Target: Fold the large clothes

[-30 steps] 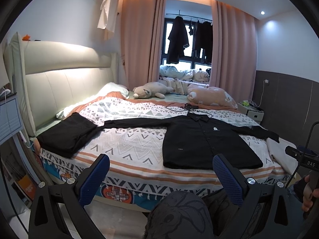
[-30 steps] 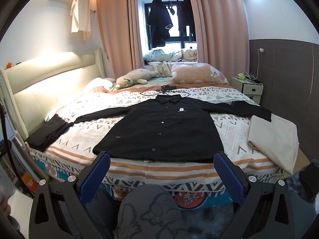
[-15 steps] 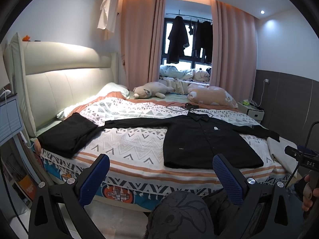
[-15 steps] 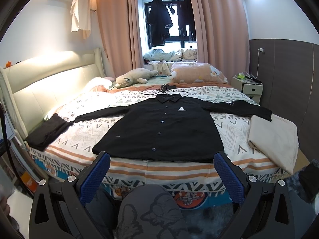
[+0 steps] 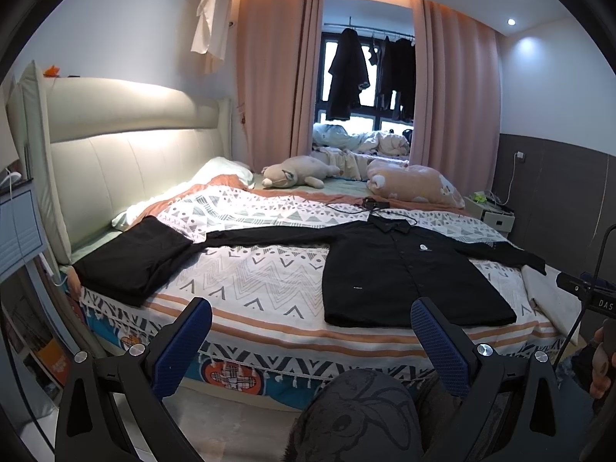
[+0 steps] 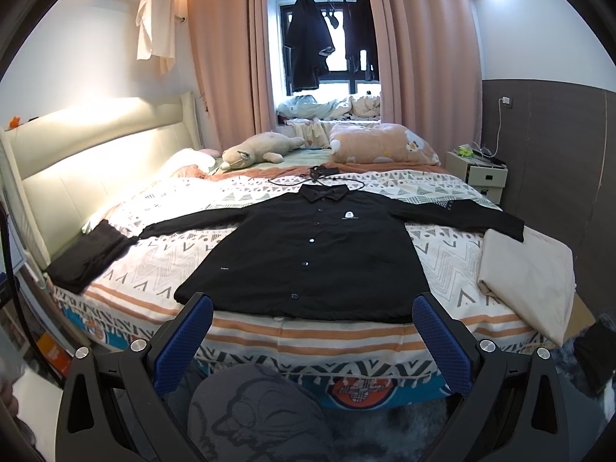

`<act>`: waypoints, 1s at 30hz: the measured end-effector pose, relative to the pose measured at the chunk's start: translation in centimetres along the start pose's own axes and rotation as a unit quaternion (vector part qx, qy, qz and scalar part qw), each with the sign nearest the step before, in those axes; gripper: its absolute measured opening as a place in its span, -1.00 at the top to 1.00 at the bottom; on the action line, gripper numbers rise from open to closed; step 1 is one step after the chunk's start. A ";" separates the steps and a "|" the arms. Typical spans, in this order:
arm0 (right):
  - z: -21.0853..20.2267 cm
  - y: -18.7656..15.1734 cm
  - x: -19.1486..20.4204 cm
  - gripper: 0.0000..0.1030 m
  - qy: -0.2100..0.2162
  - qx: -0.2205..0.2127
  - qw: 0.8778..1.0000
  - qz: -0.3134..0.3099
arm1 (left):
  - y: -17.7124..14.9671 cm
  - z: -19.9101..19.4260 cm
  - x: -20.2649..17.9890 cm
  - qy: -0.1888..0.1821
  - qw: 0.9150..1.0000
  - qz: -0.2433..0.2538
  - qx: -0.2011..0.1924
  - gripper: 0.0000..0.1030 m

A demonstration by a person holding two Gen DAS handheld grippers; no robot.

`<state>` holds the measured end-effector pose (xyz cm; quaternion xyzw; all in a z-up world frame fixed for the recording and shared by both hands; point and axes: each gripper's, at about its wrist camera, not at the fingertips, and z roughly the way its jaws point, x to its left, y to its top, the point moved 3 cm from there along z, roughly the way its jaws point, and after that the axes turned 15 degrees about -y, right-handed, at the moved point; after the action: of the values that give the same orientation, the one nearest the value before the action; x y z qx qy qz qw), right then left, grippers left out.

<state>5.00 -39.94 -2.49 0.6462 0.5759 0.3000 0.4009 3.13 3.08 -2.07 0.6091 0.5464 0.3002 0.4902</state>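
We hold both grippers — left gripper (image 5: pixel 311 331), right gripper (image 6: pixel 312 327) — wide apart; the long-sleeved black button shirt (image 6: pixel 308 254) lies flat at 12 o'clock of the right one.

Black shirt (image 6: pixel 319 254) — flat, sleeves outspread

Left gripper (image 5: pixel 311 321) and right gripper (image 6: pixel 312 319) both spread wide, empty, held short of the bed (image 6: pixel 346 331), above person's knee (image 6: pixel 261 412).

Bed (image 6: pixel 269 331) with a zigzag-patterned coverlet. Black button-front shirt (image 6: pixel 308 254) spread flat at centre; folded black garment (image 6: pixel 88 258) at 9 o'clock; folded cream cloth (image 6: pixel 527 269) at 3 o'clock; plush toy (image 6: pixel 258 152), peach pillow (image 6: pixel 381 144) and black cable (image 6: pixel 319 177) at 12 o'clock.
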 end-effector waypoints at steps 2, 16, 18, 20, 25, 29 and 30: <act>0.7 0.1 0.4 -1.00 0.002 0.004 1.000 -0.001 | 0.0 0.5 0.6 0.002 1.000 -0.006 0.003 -1.00; 9.1 3.2 3.6 -1.00 0.016 0.031 0.999 -0.013 | 2.2 7.2 5.2 0.022 0.999 -0.039 0.019 -1.00; 10.9 4.0 4.3 -1.00 0.018 0.033 0.999 -0.014 | 2.7 8.7 5.9 0.027 0.999 -0.041 0.020 -1.00; 12.6 5.0 5.1 -1.00 0.020 0.036 0.999 -0.012 | 3.0 10.5 6.7 0.032 0.998 -0.046 0.027 -1.00; 16.9 6.8 7.1 -1.00 0.025 0.045 0.999 -0.013 | 4.0 15.1 9.6 0.036 0.996 -0.066 0.047 -1.00; 21.0 8.4 9.3 -1.00 0.032 0.054 0.998 -0.015 | 4.5 18.5 12.2 0.045 0.994 -0.079 0.063 -1.00; 21.9 8.7 9.8 -1.00 0.035 0.056 0.998 -0.014 | 4.5 19.4 13.1 0.049 0.993 -0.084 0.067 -1.00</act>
<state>29.50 -34.24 -6.57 0.6485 0.6146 0.2838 0.3482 25.21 10.75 -6.67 0.5768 0.6380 0.2498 0.4448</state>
